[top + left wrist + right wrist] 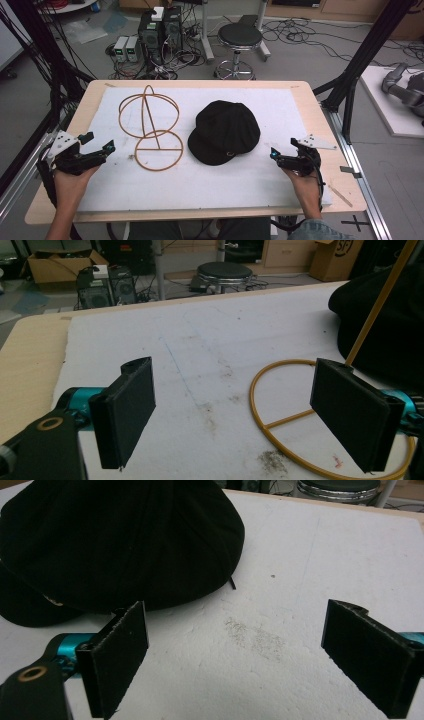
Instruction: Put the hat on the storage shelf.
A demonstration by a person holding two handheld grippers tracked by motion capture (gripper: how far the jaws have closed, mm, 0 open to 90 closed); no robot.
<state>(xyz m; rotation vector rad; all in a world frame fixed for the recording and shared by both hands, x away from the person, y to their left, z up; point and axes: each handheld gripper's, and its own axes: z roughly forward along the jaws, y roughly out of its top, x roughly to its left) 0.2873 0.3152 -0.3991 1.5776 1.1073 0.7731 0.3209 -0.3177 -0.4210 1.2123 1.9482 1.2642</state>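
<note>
Both hands low at white mat's (240,185) near edge. Left gripper (97,145) left of wire hat stand (152,127), jaws wide apart, holding nothing. Right gripper (282,156) right of black cap (225,131), jaws spread, empty. Cap: soft, dark, brim toward near edge, lying just right of stand, mid-mat.

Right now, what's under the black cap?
The black cap lies flat on the white foam mat, beside the wire hat stand, not on it. Anything beneath its crown is covered and cannot be seen.
</note>
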